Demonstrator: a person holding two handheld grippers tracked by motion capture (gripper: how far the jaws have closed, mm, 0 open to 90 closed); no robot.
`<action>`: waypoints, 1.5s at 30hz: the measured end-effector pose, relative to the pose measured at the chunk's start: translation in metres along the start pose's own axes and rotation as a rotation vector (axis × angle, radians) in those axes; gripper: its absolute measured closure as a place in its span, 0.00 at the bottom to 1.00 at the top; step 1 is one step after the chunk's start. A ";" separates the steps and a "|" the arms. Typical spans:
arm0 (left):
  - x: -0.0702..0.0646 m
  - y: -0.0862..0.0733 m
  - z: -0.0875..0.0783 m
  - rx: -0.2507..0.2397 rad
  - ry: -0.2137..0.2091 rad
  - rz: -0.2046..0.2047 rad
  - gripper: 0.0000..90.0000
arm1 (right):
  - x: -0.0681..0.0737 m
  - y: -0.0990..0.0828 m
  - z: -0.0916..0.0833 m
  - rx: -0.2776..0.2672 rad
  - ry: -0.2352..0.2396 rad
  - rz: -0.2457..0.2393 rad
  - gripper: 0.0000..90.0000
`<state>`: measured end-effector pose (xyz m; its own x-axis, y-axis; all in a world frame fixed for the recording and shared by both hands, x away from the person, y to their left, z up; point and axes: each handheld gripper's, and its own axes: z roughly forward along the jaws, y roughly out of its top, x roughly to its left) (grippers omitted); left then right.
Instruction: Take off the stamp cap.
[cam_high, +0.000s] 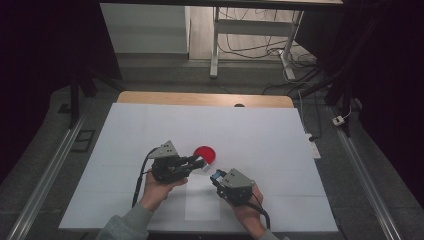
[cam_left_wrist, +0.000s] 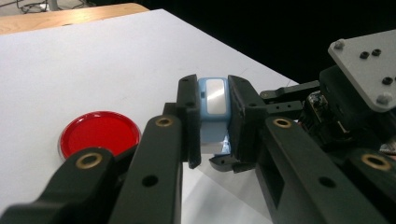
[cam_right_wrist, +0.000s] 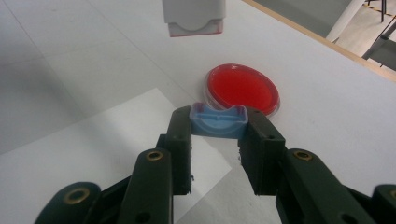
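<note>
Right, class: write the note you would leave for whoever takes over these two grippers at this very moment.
Left gripper: shut on the stamp, its red-edged face pointing down.
Right gripper: shut on the blue cap.
Red ink dish: on the white table, just beyond both grippers. Paper sheet: flat, near the person.
Done: cap is off the stamp.
Left, probably: ink the stamp, press it on the sheet, refit the cap.

White table bears red dish, probably paper.
</note>
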<state>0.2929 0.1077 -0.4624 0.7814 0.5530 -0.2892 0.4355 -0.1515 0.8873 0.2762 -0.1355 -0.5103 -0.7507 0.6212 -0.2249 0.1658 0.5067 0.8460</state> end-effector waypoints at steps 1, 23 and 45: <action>0.000 0.000 0.000 0.002 -0.001 -0.001 0.85 | -0.001 -0.001 -0.001 -0.001 0.000 0.004 0.73; 0.004 0.000 -0.002 0.023 -0.001 0.001 0.84 | -0.053 -0.032 -0.050 -0.033 -0.009 0.087 0.72; 0.006 0.001 -0.005 0.036 0.023 0.016 0.84 | -0.089 -0.066 -0.089 -0.024 -0.068 0.143 0.72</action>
<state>0.2955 0.1149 -0.4619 0.7780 0.5689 -0.2664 0.4393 -0.1896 0.8781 0.2749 -0.2774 -0.5028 -0.6751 0.7257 -0.1328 0.2523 0.3963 0.8828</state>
